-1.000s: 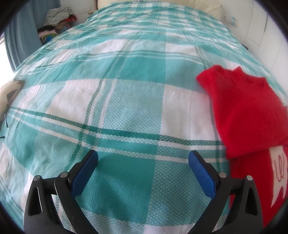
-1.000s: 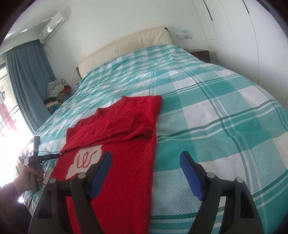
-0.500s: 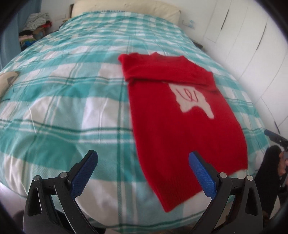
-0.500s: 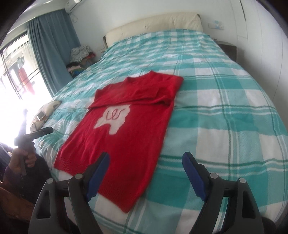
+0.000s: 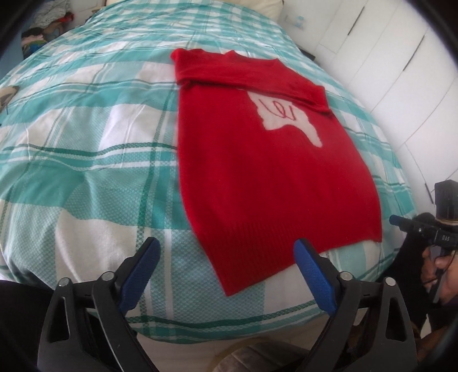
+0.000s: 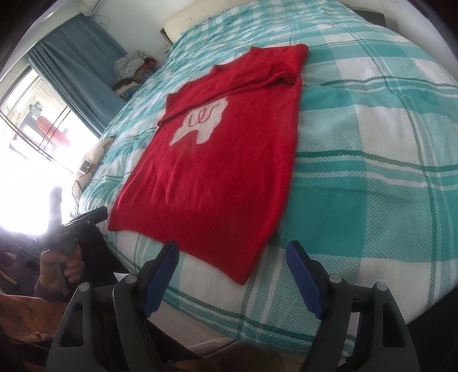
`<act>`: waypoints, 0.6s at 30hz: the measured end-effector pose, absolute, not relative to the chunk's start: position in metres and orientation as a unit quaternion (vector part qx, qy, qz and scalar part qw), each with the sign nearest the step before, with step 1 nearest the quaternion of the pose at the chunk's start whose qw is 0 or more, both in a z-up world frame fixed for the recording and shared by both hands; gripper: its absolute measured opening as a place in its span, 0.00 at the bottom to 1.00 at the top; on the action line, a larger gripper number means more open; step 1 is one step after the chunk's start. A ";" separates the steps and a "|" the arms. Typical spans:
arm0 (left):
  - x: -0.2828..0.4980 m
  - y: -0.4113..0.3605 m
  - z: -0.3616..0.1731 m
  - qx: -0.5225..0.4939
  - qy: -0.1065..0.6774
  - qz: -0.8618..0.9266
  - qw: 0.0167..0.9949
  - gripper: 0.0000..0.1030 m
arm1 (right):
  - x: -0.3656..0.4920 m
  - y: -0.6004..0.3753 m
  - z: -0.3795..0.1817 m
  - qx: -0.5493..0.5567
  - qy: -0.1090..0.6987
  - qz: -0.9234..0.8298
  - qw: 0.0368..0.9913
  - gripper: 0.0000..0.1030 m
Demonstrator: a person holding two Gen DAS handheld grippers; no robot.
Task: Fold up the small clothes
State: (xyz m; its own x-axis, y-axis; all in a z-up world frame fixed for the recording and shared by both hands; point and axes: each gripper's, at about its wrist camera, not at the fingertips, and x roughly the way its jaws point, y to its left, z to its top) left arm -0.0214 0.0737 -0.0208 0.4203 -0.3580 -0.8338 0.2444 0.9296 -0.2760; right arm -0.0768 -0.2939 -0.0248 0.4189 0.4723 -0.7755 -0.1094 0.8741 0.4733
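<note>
A red knitted sweater with a white patch lies flat on the teal-and-white checked bedspread. Its sleeves are folded across the chest near the collar. My left gripper hovers over the hem's left corner at the near edge of the bed. Its jaws are closing and the pads touch nothing. My right gripper hovers over the hem's right corner, jaws also closing, pads off the cloth. Each view catches the other gripper in a hand beside the bed.
White wardrobe doors stand along the bed's right side. A blue curtain and a bright window are on the left, with a pile of clothes in the far corner. A cream headboard closes the far end.
The left view swung from bare bedspread onto the whole sweater. Both grippers drew back to the bed's near edge, so the hem now lies by their fingertips. The left jaws stand narrower.
</note>
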 end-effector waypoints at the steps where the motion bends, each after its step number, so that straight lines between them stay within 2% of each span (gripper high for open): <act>1: -0.022 0.072 -0.023 -0.059 0.511 -0.185 0.837 0.73 | -0.076 -0.295 -0.027 0.186 0.512 0.177 0.820 0.72; 9: -0.026 0.067 -0.032 -0.075 0.535 -0.193 0.819 0.51 | -0.071 -0.299 -0.036 0.204 0.523 0.157 0.813 0.69; 12: -0.026 0.069 -0.036 -0.085 0.548 -0.190 0.810 0.44 | -0.069 -0.297 -0.044 0.220 0.534 0.171 0.798 0.64; 13: -0.026 0.069 -0.036 -0.085 0.550 -0.188 0.809 0.41 | -0.068 -0.294 -0.047 0.219 0.539 0.176 0.794 0.59; 15: -0.025 0.068 -0.038 -0.085 0.553 -0.187 0.807 0.28 | -0.066 -0.289 -0.054 0.222 0.548 0.179 0.786 0.47; 16: -0.024 0.070 -0.039 -0.093 0.555 -0.188 0.805 0.10 | -0.064 -0.288 -0.060 0.225 0.556 0.177 0.781 0.31; 17: -0.024 0.072 -0.040 -0.105 0.556 -0.193 0.801 0.06 | -0.062 -0.286 -0.065 0.226 0.565 0.174 0.774 0.13; 18: -0.023 0.075 -0.039 -0.116 0.555 -0.194 0.801 0.05 | -0.062 -0.286 -0.068 0.230 0.568 0.170 0.772 0.05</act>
State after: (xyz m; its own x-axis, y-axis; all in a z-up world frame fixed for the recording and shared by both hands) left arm -0.0232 0.0751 -0.0388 0.3087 -0.4385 -0.8441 0.1816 0.8983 -0.4002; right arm -0.0616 -0.2865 -0.0677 0.2966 0.5238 -0.7985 -0.0014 0.8364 0.5481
